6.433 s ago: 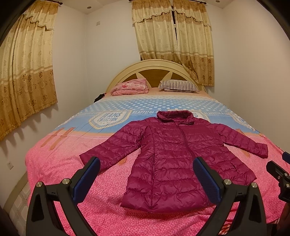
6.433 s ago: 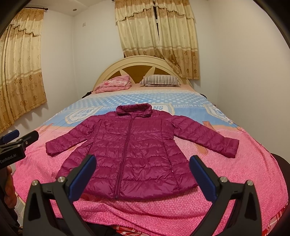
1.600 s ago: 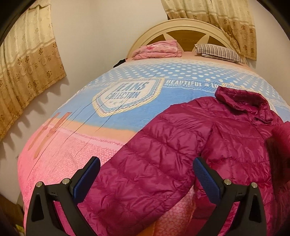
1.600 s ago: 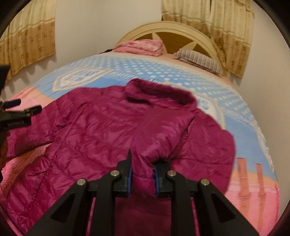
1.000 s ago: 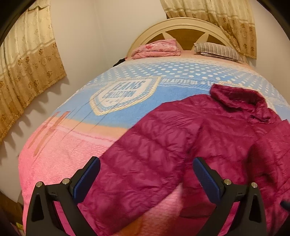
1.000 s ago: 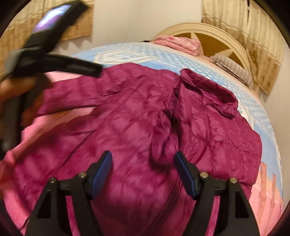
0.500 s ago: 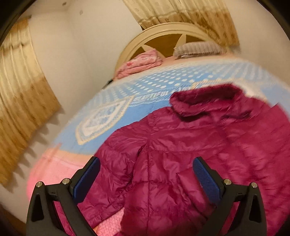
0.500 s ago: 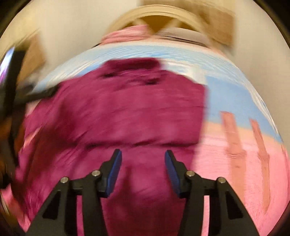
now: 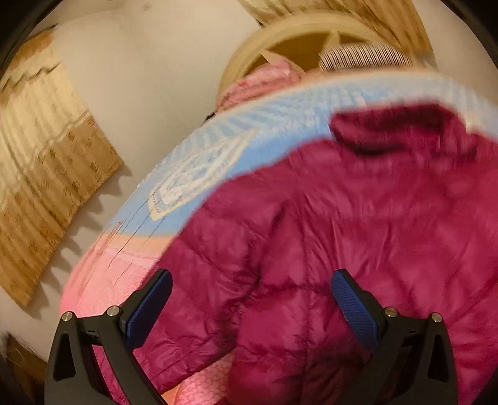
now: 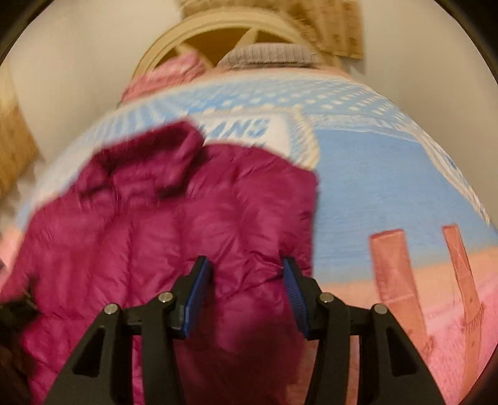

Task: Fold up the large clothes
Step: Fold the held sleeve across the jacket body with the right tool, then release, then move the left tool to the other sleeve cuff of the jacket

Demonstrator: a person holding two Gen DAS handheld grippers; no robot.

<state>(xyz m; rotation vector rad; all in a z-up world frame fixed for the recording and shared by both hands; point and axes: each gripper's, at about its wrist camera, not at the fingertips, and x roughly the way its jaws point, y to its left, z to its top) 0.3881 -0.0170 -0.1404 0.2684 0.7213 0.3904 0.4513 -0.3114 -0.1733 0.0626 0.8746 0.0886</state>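
This is a bedroom in a home. A wide bed (image 10: 389,187) fills the room ahead of both grippers, spread with a pink-and-pale-blue printed bedcover (image 9: 218,149) with white dots and large lettering. At the far end, beyond the grippers, stands a cream arched wooden headboard with spoke-like slats (image 9: 298,37). Against it lie a grey striped pillow (image 9: 364,57) and, just beside that, a folded pink blanket (image 9: 261,81). Golden patterned fabric curtains (image 9: 40,174) hang on the plain white wall to the left gripper's left; more of the same curtain (image 10: 330,28) hangs behind the headboard.
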